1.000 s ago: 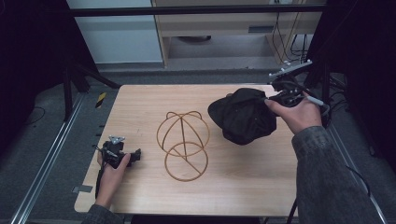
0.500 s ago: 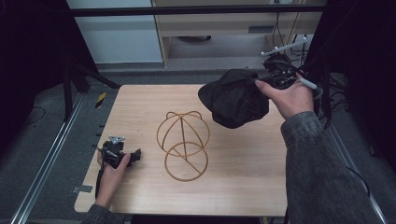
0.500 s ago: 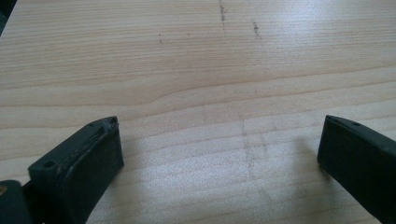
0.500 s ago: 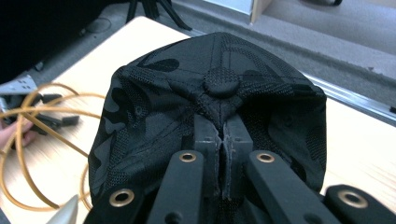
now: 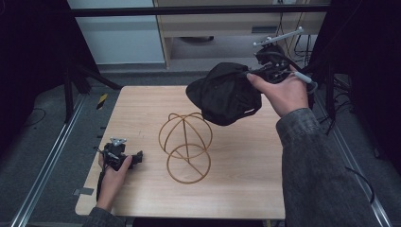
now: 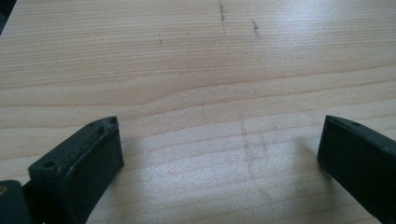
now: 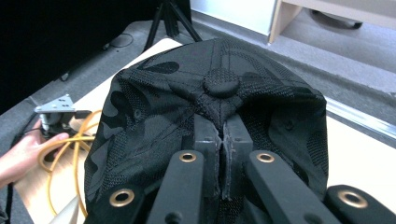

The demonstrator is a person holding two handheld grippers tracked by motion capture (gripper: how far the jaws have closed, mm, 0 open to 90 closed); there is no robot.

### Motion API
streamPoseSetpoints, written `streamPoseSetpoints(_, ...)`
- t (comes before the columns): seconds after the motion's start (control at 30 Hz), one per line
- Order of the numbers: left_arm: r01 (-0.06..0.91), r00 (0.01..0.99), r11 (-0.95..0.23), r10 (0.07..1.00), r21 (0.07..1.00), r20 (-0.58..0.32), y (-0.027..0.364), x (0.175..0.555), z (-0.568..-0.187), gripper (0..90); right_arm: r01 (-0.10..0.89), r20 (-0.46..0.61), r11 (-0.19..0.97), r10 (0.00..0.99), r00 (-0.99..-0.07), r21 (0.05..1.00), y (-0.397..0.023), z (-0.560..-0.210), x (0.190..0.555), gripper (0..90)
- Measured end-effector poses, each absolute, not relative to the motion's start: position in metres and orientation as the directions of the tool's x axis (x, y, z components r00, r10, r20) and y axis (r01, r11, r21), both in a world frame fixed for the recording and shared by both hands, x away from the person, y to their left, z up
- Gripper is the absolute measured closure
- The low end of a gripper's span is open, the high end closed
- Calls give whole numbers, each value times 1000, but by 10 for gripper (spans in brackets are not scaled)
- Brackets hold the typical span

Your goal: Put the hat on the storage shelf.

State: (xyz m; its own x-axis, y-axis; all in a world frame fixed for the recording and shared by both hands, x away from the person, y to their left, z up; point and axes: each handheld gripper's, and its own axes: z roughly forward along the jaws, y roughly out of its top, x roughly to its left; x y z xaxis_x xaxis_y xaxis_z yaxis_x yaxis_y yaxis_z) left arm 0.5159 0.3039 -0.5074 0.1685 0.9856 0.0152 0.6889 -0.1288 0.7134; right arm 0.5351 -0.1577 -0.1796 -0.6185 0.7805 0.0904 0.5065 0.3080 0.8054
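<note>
A black cap (image 5: pixel 226 93) hangs in the air above the table's far right part, held by my right gripper (image 5: pixel 255 73), which is shut on its cloth. In the right gripper view the two jaws pinch a fold of the cap (image 7: pixel 219 98) just below its top button, my right gripper (image 7: pixel 223 133) closed tight. A golden wire hat stand (image 5: pixel 185 147) rests upright at the table's middle, just below and left of the cap. My left gripper (image 5: pixel 135 158) rests on the table at the near left, open; its jaws stand wide apart over bare wood, my left gripper (image 6: pixel 219 144) holding nothing.
The wooden table (image 5: pixel 236 189) has metal rails along its left and right sides. A cabinet and cables stand beyond the far edge. The person's right sleeve (image 5: pixel 317 170) reaches over the table's right side.
The right gripper has lifted the cap off the table and carried it up and to the left, toward the wire stand. The left gripper has stayed where it was.
</note>
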Motion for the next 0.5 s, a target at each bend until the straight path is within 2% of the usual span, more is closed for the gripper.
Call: streamPoseSetpoints(0.5,689,170,-130,985,713,16,304,516,-507,0,462,106,345,699,-708,817,-114,-172,525,872)
